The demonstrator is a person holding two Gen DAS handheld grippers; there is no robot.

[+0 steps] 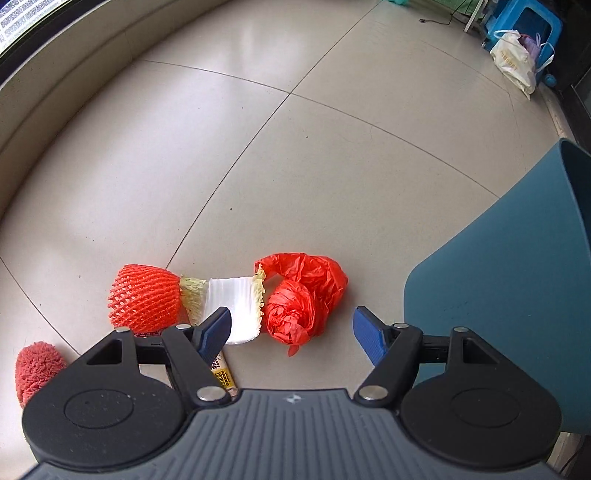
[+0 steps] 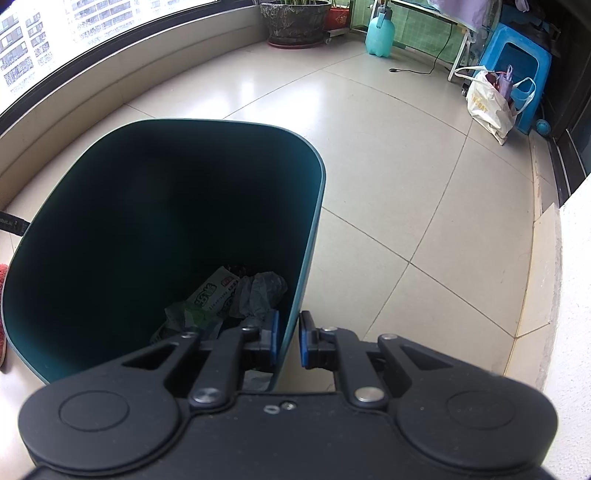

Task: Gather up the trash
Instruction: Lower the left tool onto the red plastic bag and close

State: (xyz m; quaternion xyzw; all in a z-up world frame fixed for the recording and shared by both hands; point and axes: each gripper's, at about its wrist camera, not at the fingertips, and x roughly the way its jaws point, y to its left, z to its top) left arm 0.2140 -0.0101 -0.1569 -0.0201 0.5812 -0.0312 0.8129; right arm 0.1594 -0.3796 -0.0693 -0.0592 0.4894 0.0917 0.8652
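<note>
While our right gripper [image 2: 288, 339] clamps the teal bin [image 2: 314, 221] wall, our left gripper [image 1: 291, 332] hangs wide apart, empty, over floor trash.
Red plastic bag [image 1: 306, 295], white foam sleeve [image 1: 236, 306], orange fruit net [image 1: 144, 299] lie in a row beside the bin; wrapper print unreadable.

Beige tile floor [image 2: 424, 177], curved window [image 2: 55, 33], poss. blue stool [image 2: 517, 62]

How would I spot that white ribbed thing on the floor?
Start at the big teal bin on the tiled floor, then look along the row of litter beside it. Past the crumpled red plastic bag lies the white foam sleeve, before the orange foam net. It alone is white and finely ribbed, with a yellowish fringe.
</note>
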